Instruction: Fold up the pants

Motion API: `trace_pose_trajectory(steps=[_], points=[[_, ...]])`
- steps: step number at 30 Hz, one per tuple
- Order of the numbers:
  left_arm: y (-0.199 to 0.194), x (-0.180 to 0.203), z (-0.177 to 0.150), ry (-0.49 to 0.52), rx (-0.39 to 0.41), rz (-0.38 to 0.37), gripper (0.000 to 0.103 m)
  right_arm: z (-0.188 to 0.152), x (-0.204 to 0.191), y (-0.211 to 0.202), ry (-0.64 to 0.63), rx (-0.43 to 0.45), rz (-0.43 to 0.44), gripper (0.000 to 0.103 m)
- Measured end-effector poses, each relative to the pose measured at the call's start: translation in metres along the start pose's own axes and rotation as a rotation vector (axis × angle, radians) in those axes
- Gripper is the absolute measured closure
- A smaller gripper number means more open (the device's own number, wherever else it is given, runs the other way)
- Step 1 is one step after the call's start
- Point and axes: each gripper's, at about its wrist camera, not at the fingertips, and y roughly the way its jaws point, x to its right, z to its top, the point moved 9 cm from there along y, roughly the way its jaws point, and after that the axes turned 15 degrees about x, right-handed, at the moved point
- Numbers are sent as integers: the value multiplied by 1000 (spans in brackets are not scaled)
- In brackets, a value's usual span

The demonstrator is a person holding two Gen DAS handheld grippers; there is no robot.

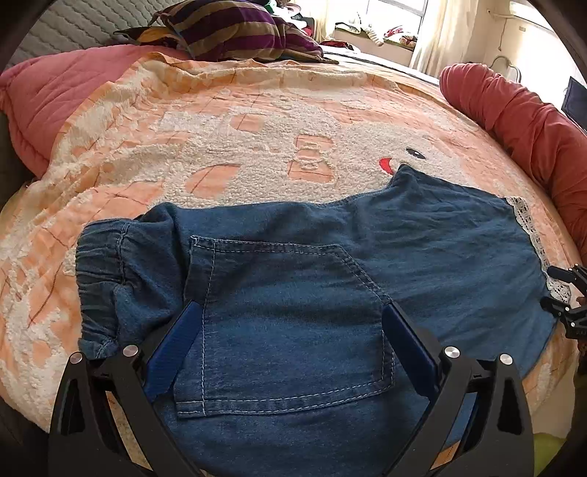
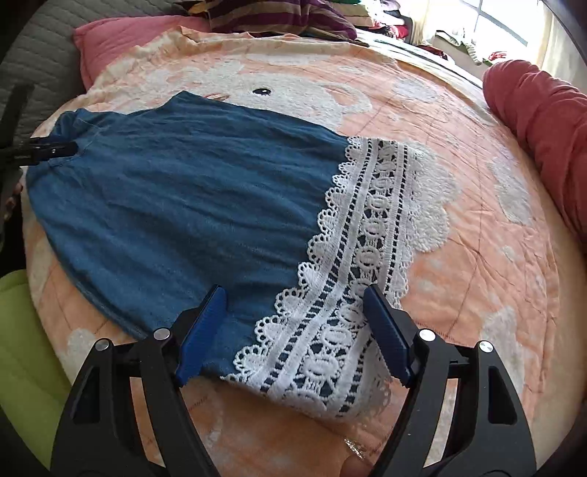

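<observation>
Peach quilt (image 1: pixel 256 95) bears denim pants (image 1: pixel 293 293), near edge cut off.

Left gripper (image 1: pixel 291 323) and right gripper (image 2: pixel 295 312) hover (fingers spread wide).

From the left wrist camera I lose the near edge of the blue denim pants (image 1: pixel 293 293) behind my left gripper's (image 1: pixel 291 334) black frame and the bottom of the picture. The right gripper (image 1: pixel 567 301) is cut off by the right edge; I cannot tell its opening there. From the right wrist camera, the waistband end is cut off at left. The cluttered window ledge (image 1: pixel 370 33) is too overexposed and small to identify.
</observation>
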Motion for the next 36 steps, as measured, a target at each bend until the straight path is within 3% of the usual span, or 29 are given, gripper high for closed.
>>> trace_pose_trajectory(steps=[4, 9, 15, 24, 27, 30, 36], points=[[-9, 3, 6, -18, 13, -3, 5, 7, -6, -2, -15, 2, -3, 33], [-29, 18, 21, -22, 67, -25, 5, 28, -18, -26, -21, 94, 45, 31], [-42, 51, 22, 65, 70, -12, 5, 40, -54, -35, -42, 144, 124, 26], [-41, 96, -6, 168, 28, -58, 5, 23, -81, -20, -29, 83, 171, 26], [-30, 101, -22, 158, -23, -87, 5, 8, -73, -10, -3, 23, 159, 26], [-17, 99, -38, 150, -86, -82, 5, 3, -70, -8, 37, 19, 181, 26], [-17, 96, -41, 142, -86, -84, 5, 4, -70, -9, 38, 32, 187, 25]])
